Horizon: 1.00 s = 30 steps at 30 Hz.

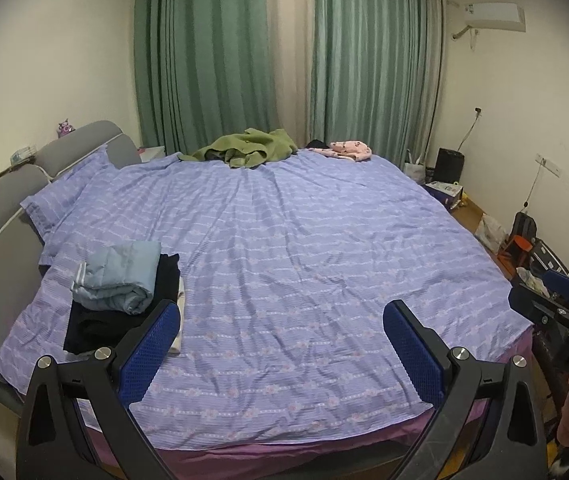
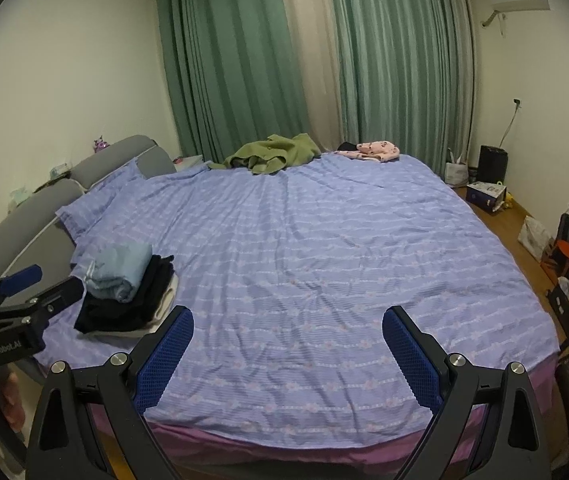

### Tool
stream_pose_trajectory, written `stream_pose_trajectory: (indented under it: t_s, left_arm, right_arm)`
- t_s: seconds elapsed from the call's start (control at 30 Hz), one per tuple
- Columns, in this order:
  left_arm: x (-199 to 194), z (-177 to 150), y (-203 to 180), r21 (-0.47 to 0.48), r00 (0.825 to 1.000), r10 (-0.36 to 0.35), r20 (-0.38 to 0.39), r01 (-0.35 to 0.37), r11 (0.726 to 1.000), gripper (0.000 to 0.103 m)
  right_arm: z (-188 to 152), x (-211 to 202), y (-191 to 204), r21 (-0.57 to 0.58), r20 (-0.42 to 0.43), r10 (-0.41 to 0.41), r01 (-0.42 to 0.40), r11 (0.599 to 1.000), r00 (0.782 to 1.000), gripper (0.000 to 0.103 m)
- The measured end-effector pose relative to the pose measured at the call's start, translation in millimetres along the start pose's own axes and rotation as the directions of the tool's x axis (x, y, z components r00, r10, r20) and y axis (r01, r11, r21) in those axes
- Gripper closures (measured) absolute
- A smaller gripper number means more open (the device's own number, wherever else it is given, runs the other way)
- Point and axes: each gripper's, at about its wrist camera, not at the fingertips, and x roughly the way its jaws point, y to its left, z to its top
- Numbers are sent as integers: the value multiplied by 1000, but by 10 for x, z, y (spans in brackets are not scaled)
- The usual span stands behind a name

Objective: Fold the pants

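Observation:
A crumpled green garment (image 1: pixel 244 150) lies at the far edge of the bed (image 1: pixel 284 248), and it also shows in the right wrist view (image 2: pixel 272 154). A pink garment (image 1: pixel 344 150) lies to its right (image 2: pixel 376 151). A stack of folded clothes, light blue (image 1: pixel 118 278) on black (image 1: pixel 96 320), sits near the left front (image 2: pixel 124 292). My left gripper (image 1: pixel 282 320) is open and empty above the bed's front edge. My right gripper (image 2: pixel 288 324) is open and empty beside it.
A grey headboard (image 1: pixel 8 216) and a pillow (image 1: pixel 68 196) are on the left. Green curtains (image 1: pixel 284 56) hang behind the bed. Bags, boxes and a black bin (image 2: pixel 492 164) stand on the wooden floor at the right.

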Motion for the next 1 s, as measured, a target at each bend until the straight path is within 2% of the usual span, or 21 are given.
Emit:
stream_pose_trajectory:
  t_s: [1.0]
  left_arm:
    - [-227,-152,-179,-16,1000,6,11,-6,1000,0]
  right_arm:
    - [-122,-148,-10,-11,-9,6,-6,1000,1000,7]
